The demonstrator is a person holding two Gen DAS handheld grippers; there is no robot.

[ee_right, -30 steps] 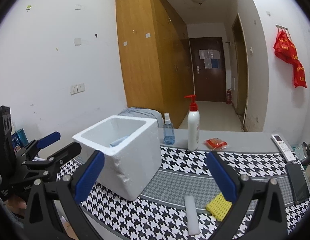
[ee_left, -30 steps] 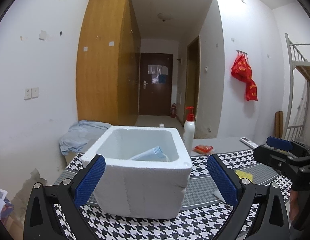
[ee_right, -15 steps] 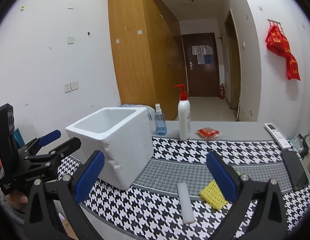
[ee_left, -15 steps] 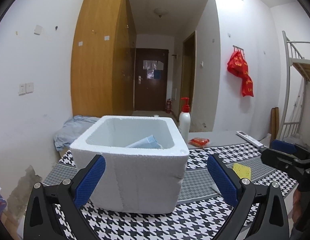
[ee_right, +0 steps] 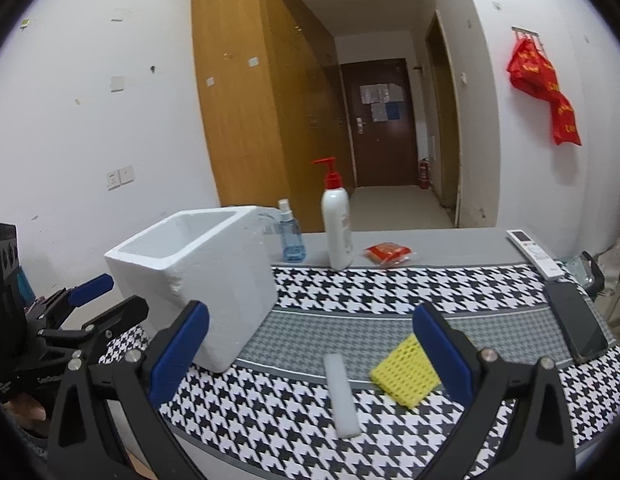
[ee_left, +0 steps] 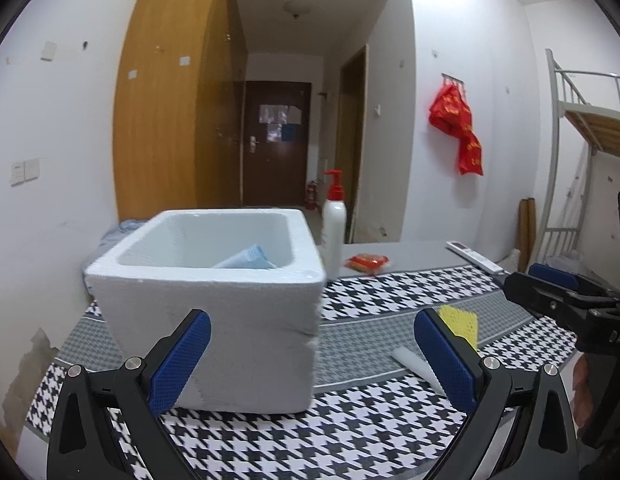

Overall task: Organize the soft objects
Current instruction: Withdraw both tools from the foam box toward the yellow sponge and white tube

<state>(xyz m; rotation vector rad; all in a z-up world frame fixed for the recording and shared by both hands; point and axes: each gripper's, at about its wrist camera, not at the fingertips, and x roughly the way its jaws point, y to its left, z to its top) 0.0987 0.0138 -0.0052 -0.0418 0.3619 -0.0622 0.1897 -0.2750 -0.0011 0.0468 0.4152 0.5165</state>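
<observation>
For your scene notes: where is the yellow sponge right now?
In the right wrist view the yellow sponge lies on the houndstooth cloth, right of the white foam strip and left of the phone.

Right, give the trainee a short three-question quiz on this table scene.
1. True or false: the white foam box is empty.
2. Which lies nearer the right gripper's right finger: A) the yellow mesh sponge, B) the white foam strip, C) the red snack packet?
3. Fill in: the white pump bottle with the red top stands beside a small ____ spray bottle.

Key:
1. False; a light blue cloth shows inside.
2. A.
3. Blue.
</observation>
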